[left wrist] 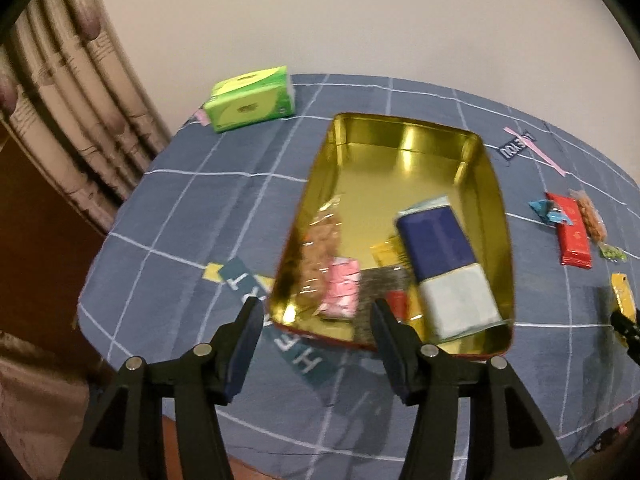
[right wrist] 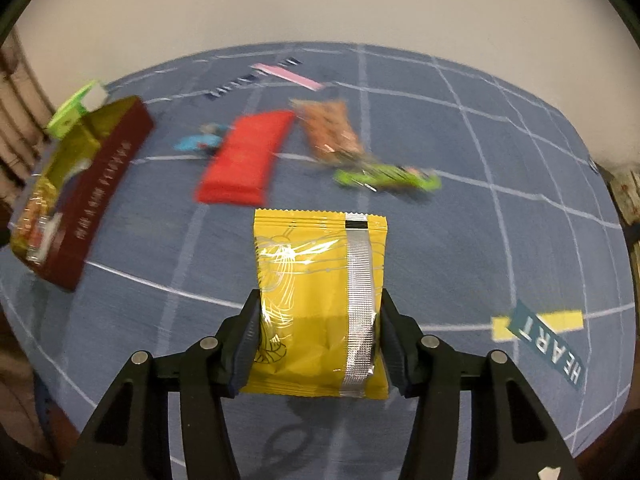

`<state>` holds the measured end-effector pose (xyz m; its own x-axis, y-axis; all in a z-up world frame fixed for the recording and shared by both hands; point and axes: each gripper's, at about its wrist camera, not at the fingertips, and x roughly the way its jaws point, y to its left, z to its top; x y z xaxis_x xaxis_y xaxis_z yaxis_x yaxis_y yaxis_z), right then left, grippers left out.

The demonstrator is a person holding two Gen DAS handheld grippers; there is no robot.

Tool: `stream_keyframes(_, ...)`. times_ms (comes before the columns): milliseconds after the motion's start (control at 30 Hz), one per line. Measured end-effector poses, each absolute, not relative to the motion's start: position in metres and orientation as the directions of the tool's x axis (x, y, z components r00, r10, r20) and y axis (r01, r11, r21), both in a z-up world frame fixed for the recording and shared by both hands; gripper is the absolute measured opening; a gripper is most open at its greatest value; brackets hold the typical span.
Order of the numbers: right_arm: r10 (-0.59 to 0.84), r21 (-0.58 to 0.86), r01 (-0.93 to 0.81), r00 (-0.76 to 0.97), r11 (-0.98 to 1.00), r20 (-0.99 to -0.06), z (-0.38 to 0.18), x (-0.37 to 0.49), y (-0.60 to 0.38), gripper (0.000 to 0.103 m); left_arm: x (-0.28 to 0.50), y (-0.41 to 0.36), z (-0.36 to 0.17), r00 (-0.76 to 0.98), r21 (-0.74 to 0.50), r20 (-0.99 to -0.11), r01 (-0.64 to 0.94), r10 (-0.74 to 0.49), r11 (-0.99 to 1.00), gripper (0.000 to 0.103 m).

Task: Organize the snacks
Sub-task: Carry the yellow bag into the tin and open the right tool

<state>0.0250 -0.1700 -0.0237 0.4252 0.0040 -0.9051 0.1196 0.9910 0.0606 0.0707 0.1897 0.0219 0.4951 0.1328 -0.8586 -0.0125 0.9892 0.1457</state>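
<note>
Yellow foil snack packet [right wrist: 320,300] pinched upright in right tongs [right wrist: 318,336] above blue checked surface [right wrist: 460,240]. Left tongs [left wrist: 316,332] spread, empty, over gold rectangular tin tray [left wrist: 490,184] holding blue-white pack [left wrist: 444,264].

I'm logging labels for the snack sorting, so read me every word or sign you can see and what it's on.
"HEART": teal label printed on the blue tablecloth.
Dark label on the cloth: blurred, unreadable.
Pale characters on the tin's dark red side: blurred, unreadable.
Yellow packet in the right gripper: line drawing only, no words.
</note>
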Motion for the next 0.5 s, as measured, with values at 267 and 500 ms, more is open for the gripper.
stream_keyframes(267,0.141,0.147,-0.024,0.477,0.989,-0.868,0.015,0.059,-0.083,0.050,0.057,0.223,0.023,0.496,0.149,-0.851,-0.091,0.174,0.985,0.057)
stream_keyframes(500,0.234,0.193,-0.133,0.468,0.972,-0.852,0.027,0.080,-0.002,0.050,0.044,0.258,0.017,0.470,0.176,-0.847,-0.191,0.248,0.966,0.057)
